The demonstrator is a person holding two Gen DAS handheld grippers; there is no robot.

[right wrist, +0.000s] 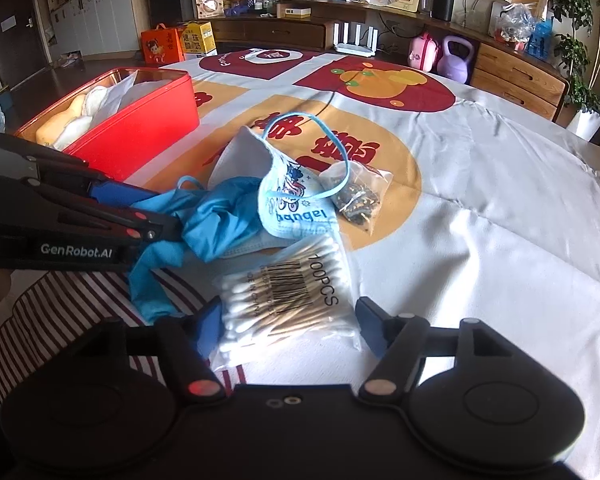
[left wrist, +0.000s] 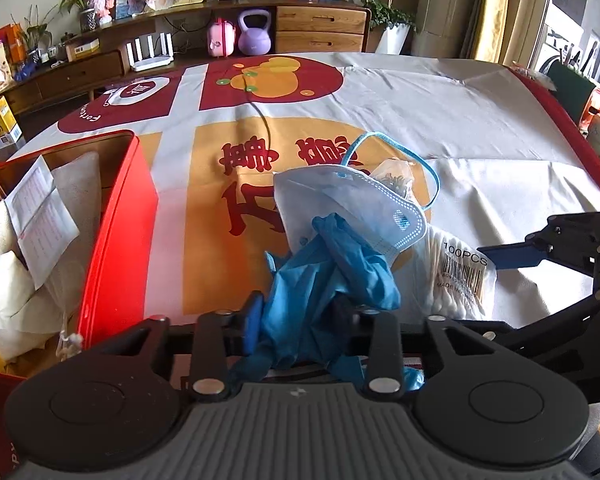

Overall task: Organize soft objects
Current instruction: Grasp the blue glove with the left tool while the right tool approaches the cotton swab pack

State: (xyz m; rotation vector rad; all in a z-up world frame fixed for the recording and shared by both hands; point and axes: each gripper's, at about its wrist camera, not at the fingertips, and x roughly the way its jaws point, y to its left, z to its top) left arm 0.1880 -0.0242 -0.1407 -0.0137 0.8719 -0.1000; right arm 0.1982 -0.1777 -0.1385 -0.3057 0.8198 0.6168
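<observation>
My left gripper (left wrist: pixel 298 314) is shut on a crumpled blue glove (left wrist: pixel 332 276), which also shows in the right wrist view (right wrist: pixel 204 216). A blue and white face mask (left wrist: pixel 352 200) lies just beyond the glove, partly on it. A clear bag of cotton swabs (right wrist: pixel 288 300) lies between the open fingers of my right gripper (right wrist: pixel 288 324). A small bag of dried tea (right wrist: pixel 358 190) lies behind the mask. The left gripper shows in the right wrist view (right wrist: pixel 156 220) at the left.
An open red box (left wrist: pixel 116 232) with white pouches and a paper slip stands at the left on the printed tablecloth (left wrist: pixel 460 120). A wooden sideboard (right wrist: pixel 512 72) with a purple kettlebell (right wrist: pixel 456 60) lies beyond the table.
</observation>
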